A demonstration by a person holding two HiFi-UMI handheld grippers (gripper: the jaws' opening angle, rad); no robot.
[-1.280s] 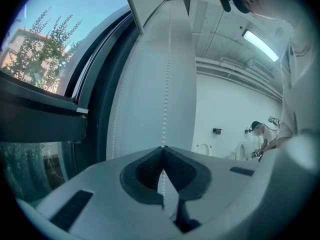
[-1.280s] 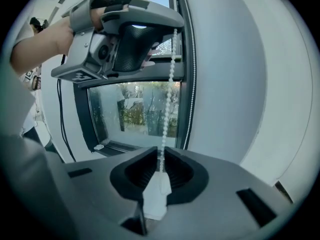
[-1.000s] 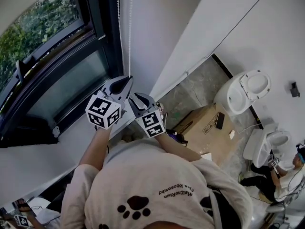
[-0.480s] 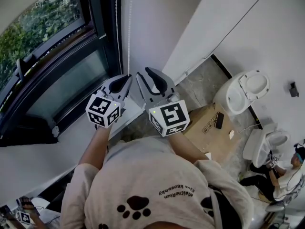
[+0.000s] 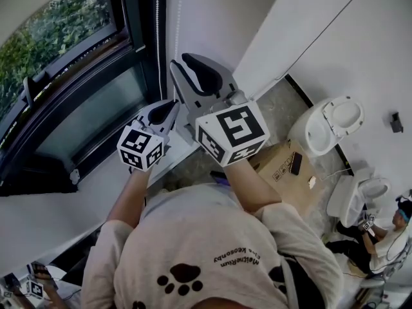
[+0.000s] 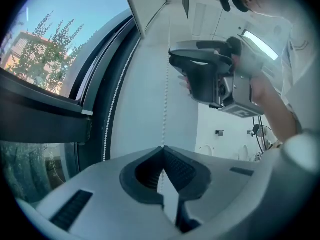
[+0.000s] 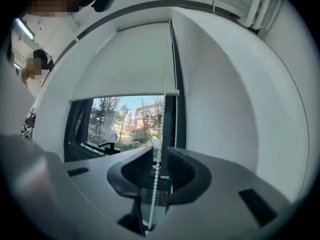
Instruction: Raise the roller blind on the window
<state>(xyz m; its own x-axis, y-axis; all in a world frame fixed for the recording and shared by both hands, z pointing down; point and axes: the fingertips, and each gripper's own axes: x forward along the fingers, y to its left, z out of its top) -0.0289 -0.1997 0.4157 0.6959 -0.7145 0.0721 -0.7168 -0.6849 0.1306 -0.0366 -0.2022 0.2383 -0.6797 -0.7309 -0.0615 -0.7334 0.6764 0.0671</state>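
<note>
The white roller blind [image 7: 125,66] covers the upper part of the window, its bottom bar [image 7: 125,94] above the open view of trees. A white bead chain [image 7: 165,79] hangs at the blind's right edge, in two strands [image 5: 158,31]. My left gripper [image 6: 163,148] is shut on one strand [image 6: 166,84], beside the dark window frame [image 5: 138,18]. My right gripper [image 7: 159,155] is higher up [image 5: 180,61]. Its jaws have just been closing and stand open, and the chain runs between them without being pinched.
The window sill [image 5: 96,172] lies below my left gripper [image 5: 172,105]. Two white toilets [image 5: 325,124] and a cardboard box [image 5: 280,166] are on the floor to the right. A person crouches at the lower right [image 5: 386,237]. White wall [image 7: 225,109] is to the right of the chain.
My right gripper has risen along the chain from beside the left gripper to well above it. The left gripper has stayed put, shut on the chain.
</note>
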